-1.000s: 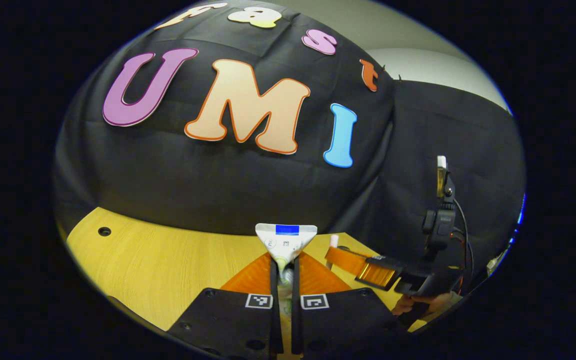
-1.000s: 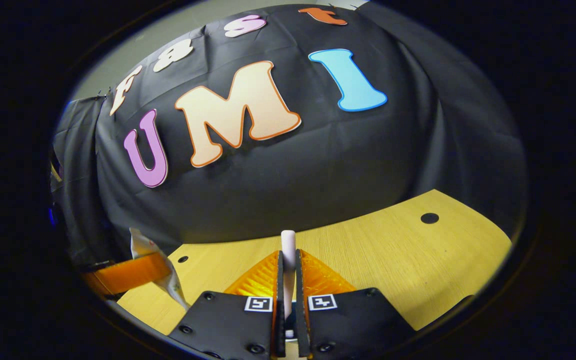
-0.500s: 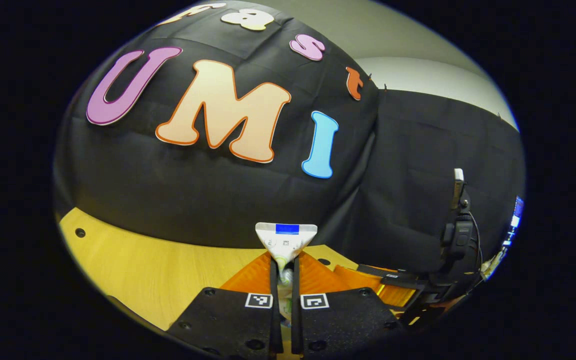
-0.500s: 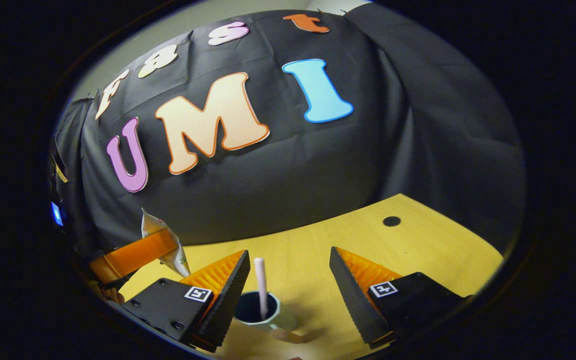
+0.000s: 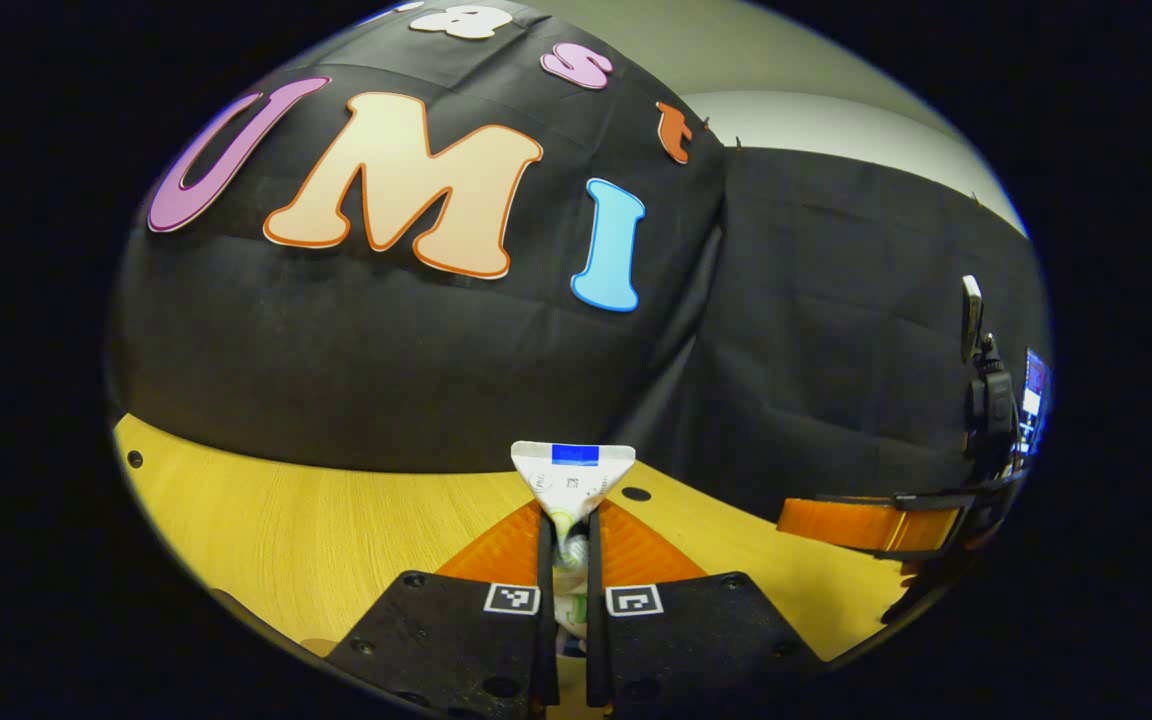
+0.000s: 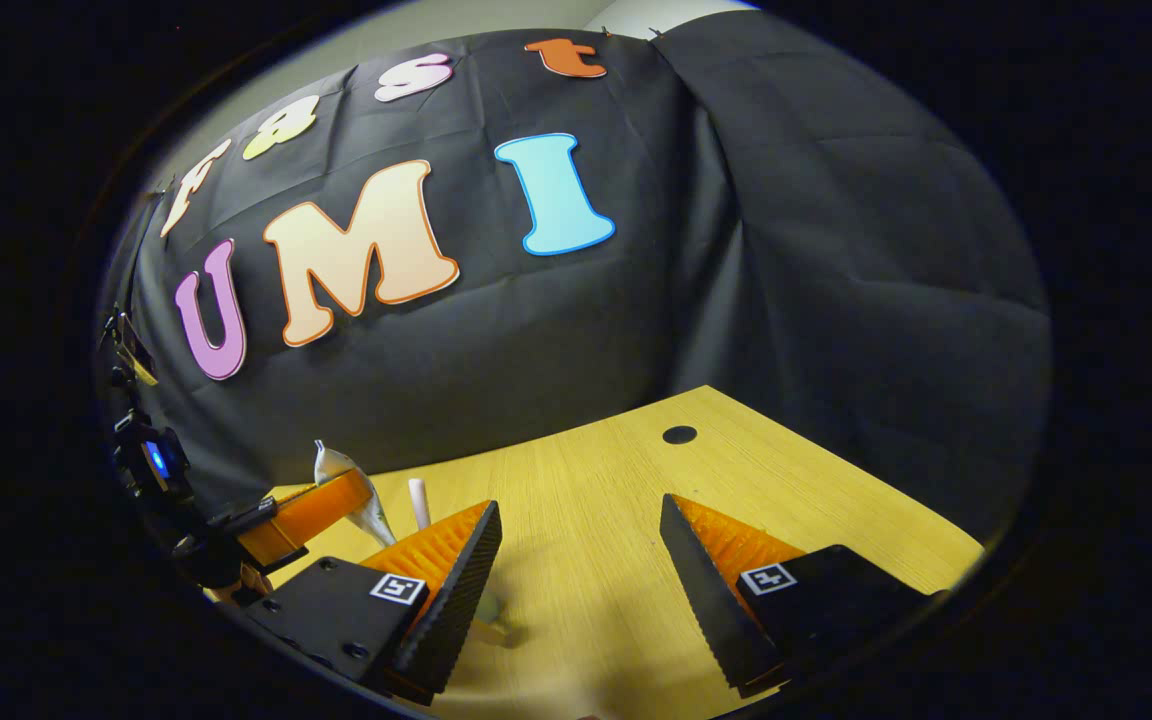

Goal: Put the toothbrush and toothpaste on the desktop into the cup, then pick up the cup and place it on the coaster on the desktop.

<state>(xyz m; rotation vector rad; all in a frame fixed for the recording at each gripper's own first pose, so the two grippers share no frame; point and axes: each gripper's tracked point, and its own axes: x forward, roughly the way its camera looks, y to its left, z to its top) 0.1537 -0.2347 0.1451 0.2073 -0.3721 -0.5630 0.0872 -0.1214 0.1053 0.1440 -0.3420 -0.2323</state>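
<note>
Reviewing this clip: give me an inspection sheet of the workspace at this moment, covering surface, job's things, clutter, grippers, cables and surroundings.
Surface: wooden desktop with round holes.
Job's things: toothpaste tube pinched upright in the left hand-held gripper; toothbrush tip stands behind a right finger; cup mostly hidden; coaster cannot tell.
Clutter: nothing seen.
Grippers: left shut on the tube; right hand-held gripper open, nothing between its fingers.
Cables: thin black lead on the right gripper's mount.
Surroundings: black cloth wall, pale wall above.

You can read no words or numbers, the toothpaste tube (image 5: 573, 478) carries a blue bar and print too small to read, square coded markers sit on each gripper's fingers, nothing legible there either
</note>
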